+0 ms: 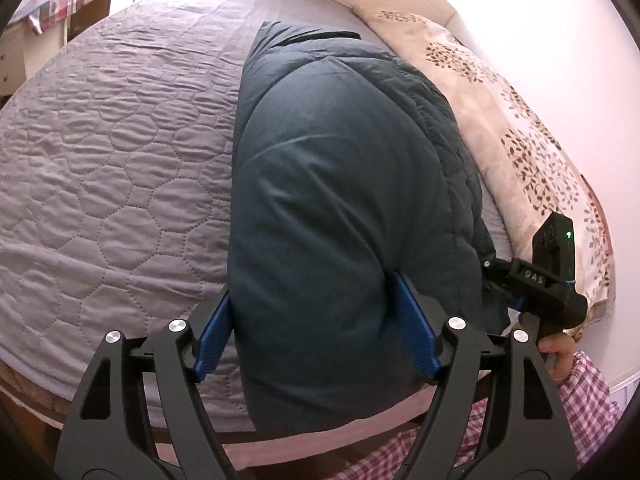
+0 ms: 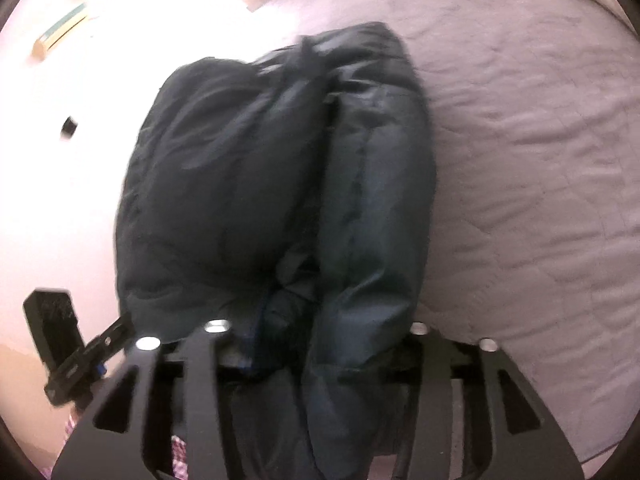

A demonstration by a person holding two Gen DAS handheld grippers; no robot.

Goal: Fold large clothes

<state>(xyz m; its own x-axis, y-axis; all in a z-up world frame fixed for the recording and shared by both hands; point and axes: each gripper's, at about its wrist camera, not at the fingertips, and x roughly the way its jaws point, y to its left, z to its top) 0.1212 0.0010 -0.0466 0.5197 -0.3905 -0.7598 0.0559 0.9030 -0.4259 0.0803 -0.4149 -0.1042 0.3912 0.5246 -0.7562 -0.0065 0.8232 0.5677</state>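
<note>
Left wrist view shows the puffy dark jacket [image 1: 340,200] already bundled lengthwise on the quilted bed [image 1: 112,152], left gripper [image 1: 316,332] clamping its near end, right gripper's [image 2: 316,344] hold unclear; probably one fold left.

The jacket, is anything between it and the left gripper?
No. The jacket sits right between the left gripper's blue fingers, which press on its near end. Nothing visible lies between them.
</note>
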